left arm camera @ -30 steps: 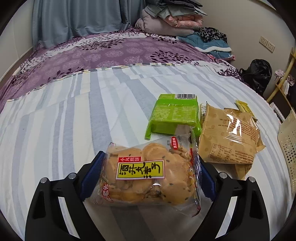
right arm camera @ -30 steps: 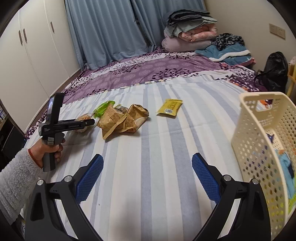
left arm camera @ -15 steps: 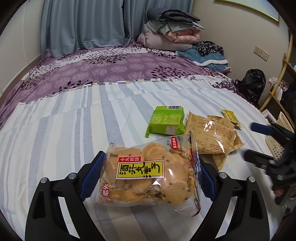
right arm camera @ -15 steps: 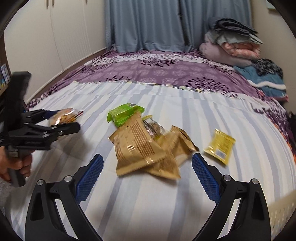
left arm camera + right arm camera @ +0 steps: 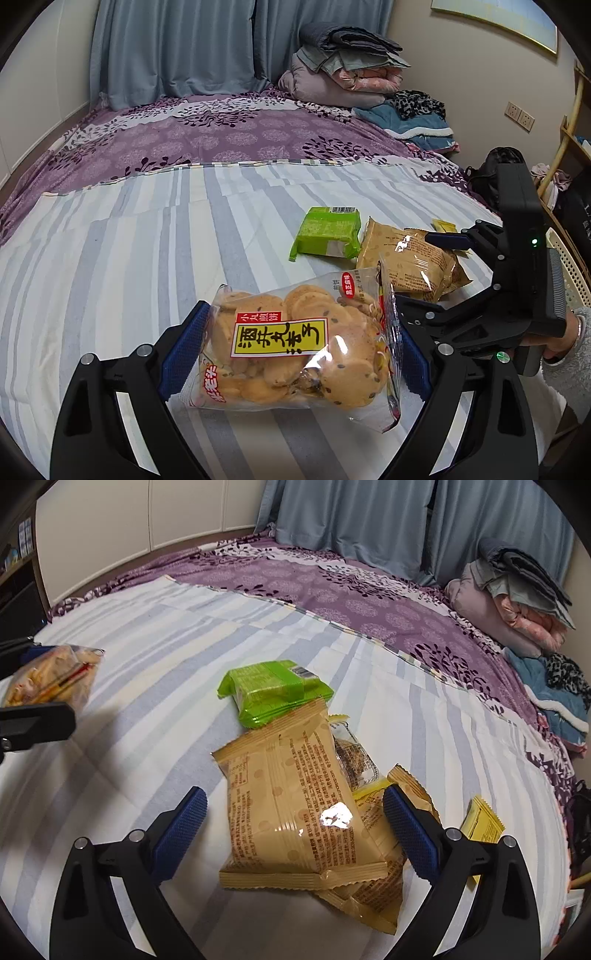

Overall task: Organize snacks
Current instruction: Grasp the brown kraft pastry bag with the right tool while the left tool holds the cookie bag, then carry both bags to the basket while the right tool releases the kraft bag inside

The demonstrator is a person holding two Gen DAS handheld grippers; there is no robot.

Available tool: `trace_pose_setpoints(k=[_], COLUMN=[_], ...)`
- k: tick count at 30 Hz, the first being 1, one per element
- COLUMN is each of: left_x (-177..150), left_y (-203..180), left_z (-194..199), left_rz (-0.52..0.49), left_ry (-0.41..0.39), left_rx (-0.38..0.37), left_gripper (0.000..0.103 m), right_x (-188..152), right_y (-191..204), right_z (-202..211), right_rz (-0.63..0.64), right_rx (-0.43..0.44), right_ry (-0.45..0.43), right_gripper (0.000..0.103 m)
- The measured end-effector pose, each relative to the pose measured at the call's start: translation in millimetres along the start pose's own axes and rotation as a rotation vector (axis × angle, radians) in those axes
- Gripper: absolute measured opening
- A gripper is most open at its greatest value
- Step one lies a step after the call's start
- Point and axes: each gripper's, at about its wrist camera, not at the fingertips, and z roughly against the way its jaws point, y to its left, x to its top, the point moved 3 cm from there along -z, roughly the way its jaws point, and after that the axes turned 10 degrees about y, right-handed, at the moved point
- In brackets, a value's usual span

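Note:
A clear bag of round biscuits (image 5: 295, 354) with a yellow label hangs above the striped bedsheet, and my left gripper (image 5: 299, 314) is shut on it, blue pads pressing both ends. The same biscuit bag (image 5: 51, 675) shows at the far left of the right wrist view. My right gripper (image 5: 295, 797) hovers low over a tan packet (image 5: 295, 805). Its jaws are closing, with the packet between them and a gap at the left pad. A second tan packet (image 5: 373, 897) lies underneath. A green packet (image 5: 269, 690) lies just beyond, and a small yellow sachet (image 5: 484, 819) to the right.
A cream perforated basket (image 5: 569, 266) stands at the right edge of the bed, behind the right gripper (image 5: 428, 273) and the hand holding it. Folded bedding (image 5: 347, 70) is piled at the far end on the purple cover. A black bag (image 5: 491, 177) sits beside the bed.
The right gripper swung from beside the basket to the tan packets, rolled and dropped close over them. The left gripper rose with the biscuit bag, and the right gripper came into its view.

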Motion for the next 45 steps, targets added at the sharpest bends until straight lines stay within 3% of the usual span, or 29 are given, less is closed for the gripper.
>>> trace_pose_setpoints(k=[1,2,9,29,45], left_x=[-1.2,-2.4,-4.7,-7.3,-10.4], left_y=[-0.6,-0.7,-1.2,-30.0,-84.3], left_z=[0.3,0.7,2.4,33.6,67.4], left_rz=[0.001,0.003,-0.005,-0.037,-0.126], left_ry=[0.001,0.0,-0.003,-0.05,-0.092], left_rx=[0.001,0.001,0.004,-0.017,-0.039], left_gripper=[0.092,0.092,0.092,0.092,0.092], right_x=[-0.1,-0.8,-12.1,-88.5,-176.9], right_y=[1.0,0.5,3.8,-20.7,-94.7], right_z=[-2.0,-3.6,6.0,81.0,174.2], right_rz=[0.002,-0.004,-0.041,-0.287,-0.556], right_rx=[-0.003,0.0,0.023,0.158,0.122], right_ry=[0.012,0.022,0.007,-0.089,-0.256], right_gripper=[0.079,0.074,0.057,0.055,0.056])
